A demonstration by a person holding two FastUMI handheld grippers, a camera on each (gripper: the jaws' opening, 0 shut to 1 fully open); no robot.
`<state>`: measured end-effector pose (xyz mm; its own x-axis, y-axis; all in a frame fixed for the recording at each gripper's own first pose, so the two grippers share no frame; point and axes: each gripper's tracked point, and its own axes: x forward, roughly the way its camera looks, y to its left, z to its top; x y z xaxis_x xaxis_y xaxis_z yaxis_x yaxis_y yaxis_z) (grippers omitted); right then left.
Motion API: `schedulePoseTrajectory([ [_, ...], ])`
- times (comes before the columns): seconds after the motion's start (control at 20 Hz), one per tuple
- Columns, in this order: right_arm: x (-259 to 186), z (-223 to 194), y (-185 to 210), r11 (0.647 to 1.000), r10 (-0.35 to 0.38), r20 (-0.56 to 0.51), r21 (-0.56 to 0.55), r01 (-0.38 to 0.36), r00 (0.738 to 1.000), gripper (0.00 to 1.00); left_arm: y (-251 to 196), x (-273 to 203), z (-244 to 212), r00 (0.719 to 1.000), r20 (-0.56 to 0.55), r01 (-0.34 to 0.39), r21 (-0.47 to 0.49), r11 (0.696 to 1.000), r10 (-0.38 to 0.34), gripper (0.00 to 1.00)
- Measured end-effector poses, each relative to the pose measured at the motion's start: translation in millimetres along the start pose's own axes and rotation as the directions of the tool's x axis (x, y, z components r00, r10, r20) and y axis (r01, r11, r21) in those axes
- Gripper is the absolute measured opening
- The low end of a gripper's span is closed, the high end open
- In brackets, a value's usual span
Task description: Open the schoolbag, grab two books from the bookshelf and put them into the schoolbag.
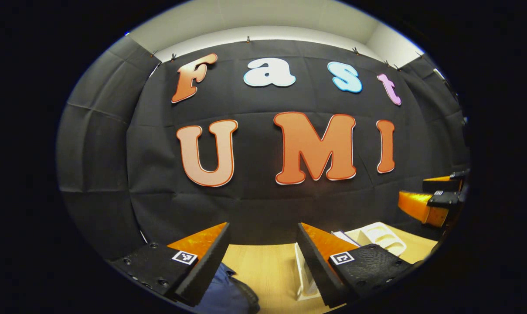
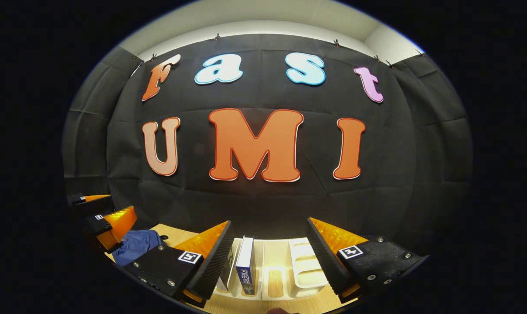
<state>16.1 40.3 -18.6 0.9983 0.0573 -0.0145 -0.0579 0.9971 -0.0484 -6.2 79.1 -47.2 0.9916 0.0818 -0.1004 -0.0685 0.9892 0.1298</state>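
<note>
While both tools (image 1: 263, 257) (image 2: 270, 257) spread, dark-blue schoolbag (image 2: 134, 246) lies crumpled; books (image 2: 246, 266) upright in white bookshelf (image 2: 307, 266).

Right gripper (image 2: 270, 257) jaws spread wide, nothing between the fingers, hovering above the white bookshelf (image 2: 304, 266) on the wooden table (image 2: 169, 231). Two books upright in the rack's left slots: blue-spined book (image 2: 246, 264), a paler book (image 2: 227, 272) just beside it. Blue schoolbag (image 2: 137, 246) far left, left gripper (image 2: 100, 218) above it.

Tongs hardware, both units

Left tongs (image 1: 263, 257) and right tongs (image 2: 270, 257) are showing wedge-shaped fingers, black screw-fastened mounts, and square coded markers.
</note>
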Motion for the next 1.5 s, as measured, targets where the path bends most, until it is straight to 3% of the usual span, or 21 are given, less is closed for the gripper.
schedulePoseTrajectory([
  [0.15,1.2,-5.1,-4.8,1.0,-0.002,-0.009,0.004,0.002,1.0,0.98,17.6,-2.8,-28.9,0.997,-0.07,-0.033,0.068,0.997,0.038,1.0],
  [0.2,1.8,-7.0,-5.6,1.0,-0.002,-0.014,0.006,0.002,1.0,0.98,22.9,-3.5,-40.0,0.994,-0.094,-0.04,0.089,0.995,0.049,0.96],
  [0.4,1.3,-15.4,-7.6,1.0,0.0,-0.03,0.009,0.0,1.0,0.98,40.3,-10.5,-84.2,0.973,-0.216,-0.042,0.186,0.982,0.083,0.98],
  [0.7,3.8,-23.9,-11.1,1.0,-0.006,-0.046,-0.001,0.006,0.999,0.98,56.7,-16.4,-150.9,0.931,-0.359,0.072,0.344,0.936,0.061,0.98],
  [1.0,5.1,-39.9,-16.4,1.0,-0.027,-0.081,-0.016,0.026,0.996,0.98,69.2,-33.6,-221.0,0.886,-0.455,0.188,0.526,0.83,0.088,0.98],
  [1.15,5.2,-44.3,-18.5,0.999,-0.041,-0.092,-0.023,0.039,0.995,0.98,58.5,-46.0,-251.9,0.884,-0.459,0.268,0.649,0.712,0.086,0.98],
  [1.25,5.5,-45.9,-21.2,0.998,-0.051,-0.098,-0.032,0.048,0.994,0.98,49.0,-52.6,-274.0,0.869,-0.488,0.322,0.682,0.657,0.08,0.98],
  [1.5,5.6,-48.8,-22.6,0.997,-0.065,-0.107,-0.044,0.061,0.992,0.98,49.1,-73.8,-312.2,0.84,-0.531,0.367,0.709,0.602,0.114,0.97],
])
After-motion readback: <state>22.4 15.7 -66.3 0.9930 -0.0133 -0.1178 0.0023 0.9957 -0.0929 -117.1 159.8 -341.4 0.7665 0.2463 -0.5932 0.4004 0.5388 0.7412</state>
